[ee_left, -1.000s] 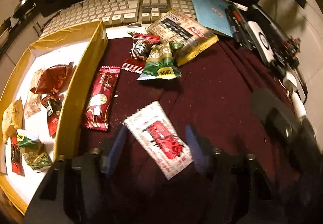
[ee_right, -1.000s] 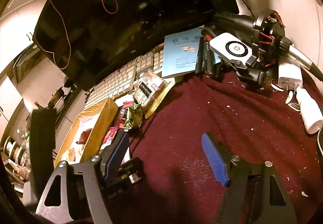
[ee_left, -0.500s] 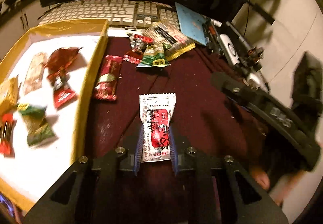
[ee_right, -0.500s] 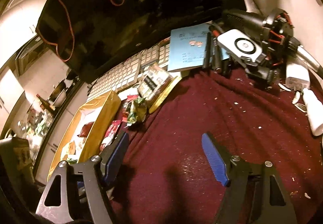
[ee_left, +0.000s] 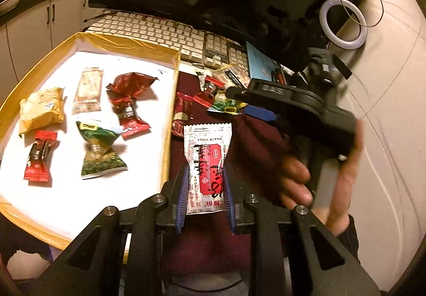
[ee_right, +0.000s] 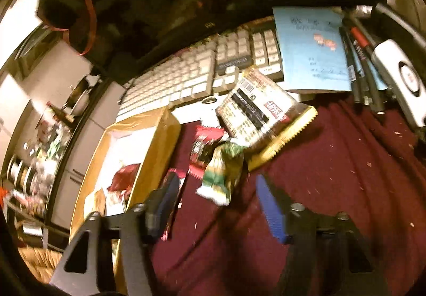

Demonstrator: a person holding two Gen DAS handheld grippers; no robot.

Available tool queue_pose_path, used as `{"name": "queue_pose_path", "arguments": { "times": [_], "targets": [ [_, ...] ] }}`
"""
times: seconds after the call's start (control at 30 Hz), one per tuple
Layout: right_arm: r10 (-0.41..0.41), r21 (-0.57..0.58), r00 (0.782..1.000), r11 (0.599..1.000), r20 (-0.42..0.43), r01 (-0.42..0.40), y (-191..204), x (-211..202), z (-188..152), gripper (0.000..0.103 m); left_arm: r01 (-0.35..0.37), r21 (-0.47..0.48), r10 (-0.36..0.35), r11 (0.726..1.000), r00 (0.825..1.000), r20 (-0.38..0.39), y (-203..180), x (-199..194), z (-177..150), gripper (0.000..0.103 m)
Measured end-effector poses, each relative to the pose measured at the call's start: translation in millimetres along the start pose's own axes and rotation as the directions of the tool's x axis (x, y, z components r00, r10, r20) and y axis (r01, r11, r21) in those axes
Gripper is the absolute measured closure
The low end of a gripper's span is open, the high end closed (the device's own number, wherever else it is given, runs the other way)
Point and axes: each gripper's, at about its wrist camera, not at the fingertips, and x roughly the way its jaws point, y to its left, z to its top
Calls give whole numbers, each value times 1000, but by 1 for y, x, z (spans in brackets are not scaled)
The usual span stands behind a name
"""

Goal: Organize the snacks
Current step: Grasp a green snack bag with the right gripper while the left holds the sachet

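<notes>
A: What does the left gripper hold?

B: It is clenched on a white sachet with a red label. The blue pads press on both long sides of the sachet. It is lifted over the dark red cloth, just beside the right wall of the gold-edged tray.

A: And the right gripper?

B: Its jaws are closing, but the pads do not press on anything. A green snack packet lies on the cloth ahead of them, between the two fingers.

A: What is already in the tray?

B: Several snacks lie on its white floor: a yellow packet, a pale bar, red wrappers and a green packet.

A: Other snacks outside?

B: A big noodle-like packet with a yellow edge lies near the keyboard.
</notes>
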Motion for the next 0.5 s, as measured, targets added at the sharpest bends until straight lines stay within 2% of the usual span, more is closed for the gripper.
{"name": "queue_pose_path", "arguments": {
  "times": [0.1, 0.17, 0.23, 0.37, 0.5],
  "targets": [
    [-10, 27, 1000, 1000, -10, 10, -3, 14, 3, 64, -6, -10, 6, 1000, 1000, 20, 7, -6, -1, 82],
    [-17, 32, 1000, 999, -5, 18, -5, 16, 2, 80, -2, -20, 3, 1000, 1000, 31, 11, -8, -1, 82],
    [9, 29, 1000, 1000, -3, -9, -4, 16, 2, 86, 2, -20, -1, 1000, 999, 37, 14, -9, -1, 82],
    [-10, 12, 1000, 1000, 22, 10, -3, 4, -4, 89, 21, -14, -20, 1000, 999, 38, 15, -10, -2, 82],
    [7, 19, 998, 1000, 65, -9, -4, -16, -16, 90, 27, -24, -26, 999, 999, 46, 21, -13, -4, 82]
  ]
}}
